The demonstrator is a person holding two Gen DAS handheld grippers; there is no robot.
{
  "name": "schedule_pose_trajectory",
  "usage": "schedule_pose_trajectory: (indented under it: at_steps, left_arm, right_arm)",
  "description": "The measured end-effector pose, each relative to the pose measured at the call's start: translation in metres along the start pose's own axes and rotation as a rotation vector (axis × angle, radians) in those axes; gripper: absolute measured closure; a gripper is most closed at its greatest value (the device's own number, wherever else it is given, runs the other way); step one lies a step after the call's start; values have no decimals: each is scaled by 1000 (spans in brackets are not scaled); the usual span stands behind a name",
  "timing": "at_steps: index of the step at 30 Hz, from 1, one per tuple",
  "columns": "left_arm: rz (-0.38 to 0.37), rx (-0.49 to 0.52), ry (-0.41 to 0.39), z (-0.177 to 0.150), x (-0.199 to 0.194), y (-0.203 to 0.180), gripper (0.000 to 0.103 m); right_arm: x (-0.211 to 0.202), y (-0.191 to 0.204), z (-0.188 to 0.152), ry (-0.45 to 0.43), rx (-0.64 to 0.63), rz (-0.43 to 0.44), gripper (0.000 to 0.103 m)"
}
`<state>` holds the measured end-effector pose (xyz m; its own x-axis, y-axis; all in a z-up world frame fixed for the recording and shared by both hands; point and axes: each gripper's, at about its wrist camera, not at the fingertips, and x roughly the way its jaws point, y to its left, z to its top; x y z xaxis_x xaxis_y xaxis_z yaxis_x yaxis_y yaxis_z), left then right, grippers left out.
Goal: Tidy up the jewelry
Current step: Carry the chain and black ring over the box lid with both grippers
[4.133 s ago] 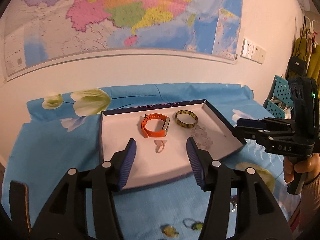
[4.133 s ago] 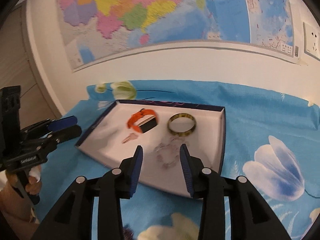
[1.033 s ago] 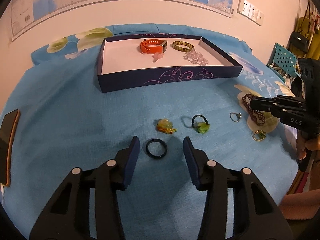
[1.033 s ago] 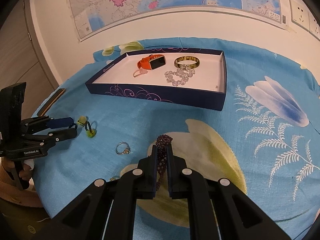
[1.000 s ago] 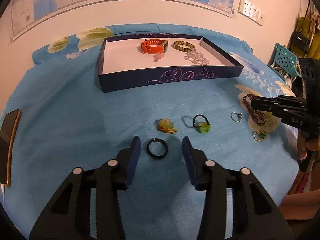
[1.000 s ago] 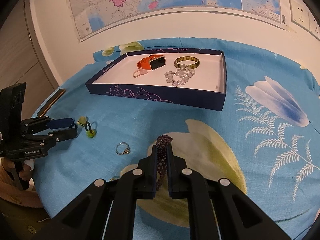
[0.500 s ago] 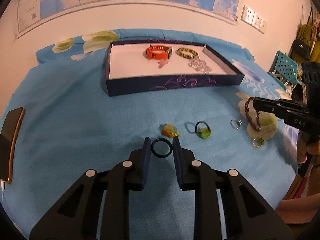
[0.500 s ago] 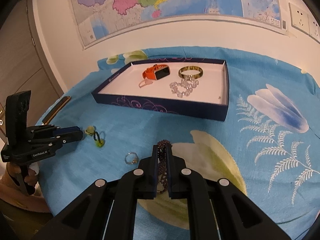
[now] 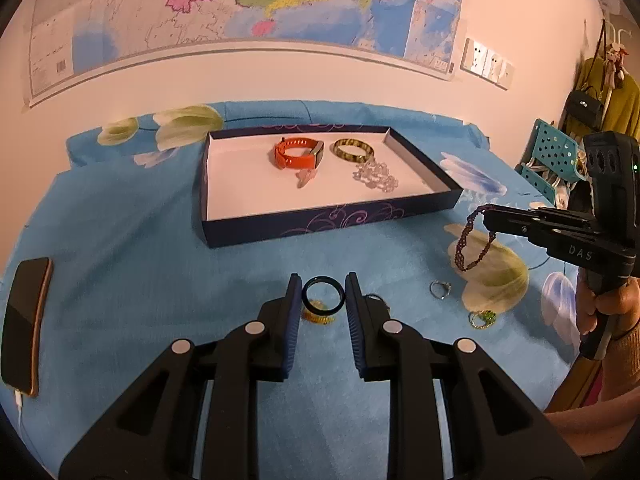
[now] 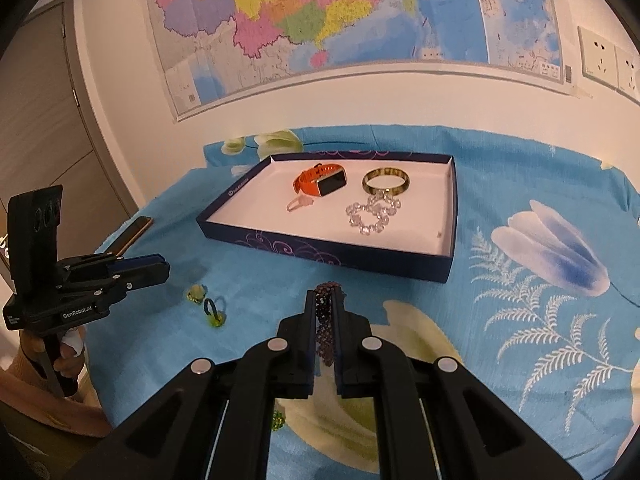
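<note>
While both grippers hang above the blue flowered cloth [image 9: 120, 248], each already carries a piece. Nearest the left wrist camera, the left gripper [image 9: 322, 300] has its fingers pinching a black ring [image 9: 323, 294] by its outer edge, the ring clear of the cloth with a small yellow charm [image 9: 318, 317] lying below it. The right gripper [image 10: 325, 312] has its fingers pressed almost together on a purple beaded bracelet [image 10: 325, 322], which droops in a loop below the tips.

The step in hand looks like carrying both pieces to the dark blue tray [image 9: 332, 220] farther back. To do it well, I would keep the squeeze steady, since the ring is held only at two points on its rim and could twist out. Both pieces should pass over the tray's near wall before coming down onto bare white floor, clear of the orange watch [image 9: 298, 153], the amber bangle [image 9: 352, 149] and the clear bead bracelet [image 9: 374, 176] already inside.

Only the left view shows the bracelet's loop hanging free from the side, plus a silver ring [image 9: 440, 289], a green and gold ring [image 9: 482, 318] and a phone [image 9: 24, 320] at the cloth's edge. Only the right view shows a dark cord with a green bead [image 10: 214, 312] on the cloth, and the watch's dark face.
</note>
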<state>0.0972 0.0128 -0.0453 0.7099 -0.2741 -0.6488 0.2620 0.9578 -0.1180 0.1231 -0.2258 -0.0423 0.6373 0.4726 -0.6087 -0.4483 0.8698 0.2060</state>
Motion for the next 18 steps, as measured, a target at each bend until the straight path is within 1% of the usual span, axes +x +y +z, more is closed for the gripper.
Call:
schedule_pose_trajectory:
  at_steps: [8, 18]
  left_arm:
    - [-10, 16, -25, 12, 0, -4, 81]
    - [-9, 49, -67, 36, 1, -7, 81]
  right_arm:
    - [-3, 4, 14, -28, -24, 6, 97]
    - [-3, 8, 37, -68, -53, 9, 97]
